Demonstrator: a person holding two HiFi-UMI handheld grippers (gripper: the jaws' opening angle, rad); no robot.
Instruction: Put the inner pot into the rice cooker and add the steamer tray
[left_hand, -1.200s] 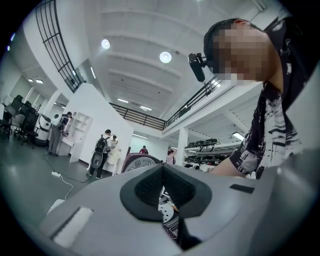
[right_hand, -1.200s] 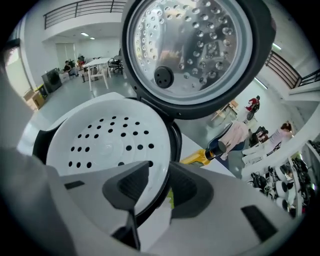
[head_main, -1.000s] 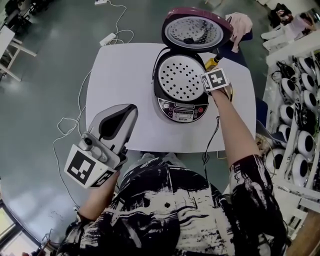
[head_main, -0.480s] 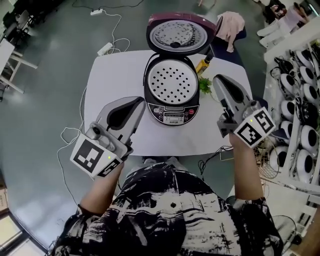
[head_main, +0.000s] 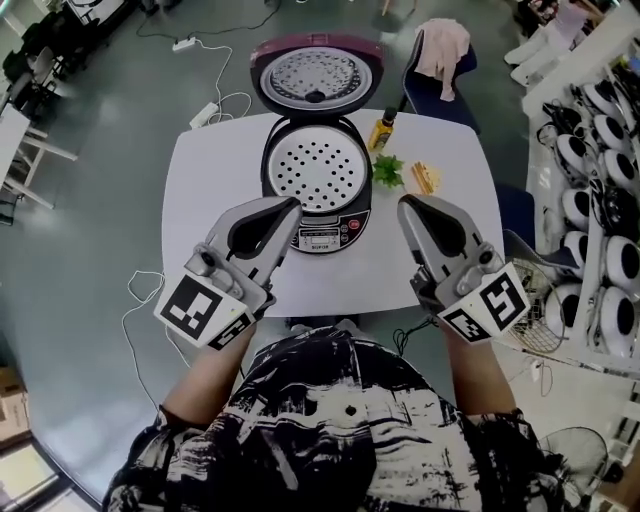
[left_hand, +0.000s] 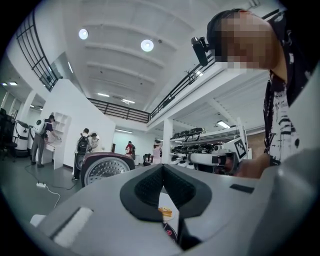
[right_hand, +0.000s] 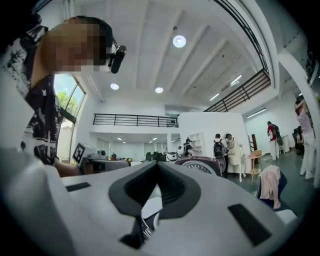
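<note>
Lifted back from the rice cooker (head_main: 316, 185), our right tongs (head_main: 404, 204) have just clenched empty beside the likewise clenched, empty left tongs (head_main: 294, 206) above the near edge of the desk (head_main: 215, 170), while the steamer tray (head_main: 315, 170) seems to sit level inside the open cooker.

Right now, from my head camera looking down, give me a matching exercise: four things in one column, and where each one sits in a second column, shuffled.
Things:
1. steamer tray
2. yellow bottle
3. pink cloth
4. power strip

Places:
A. on the floor, by the far left corner of the table
B. inside the open rice cooker
C. draped over the chair beyond the table
D. on the table, right of the rice cooker

Pairs: 1-B, 2-D, 3-C, 4-A
</note>
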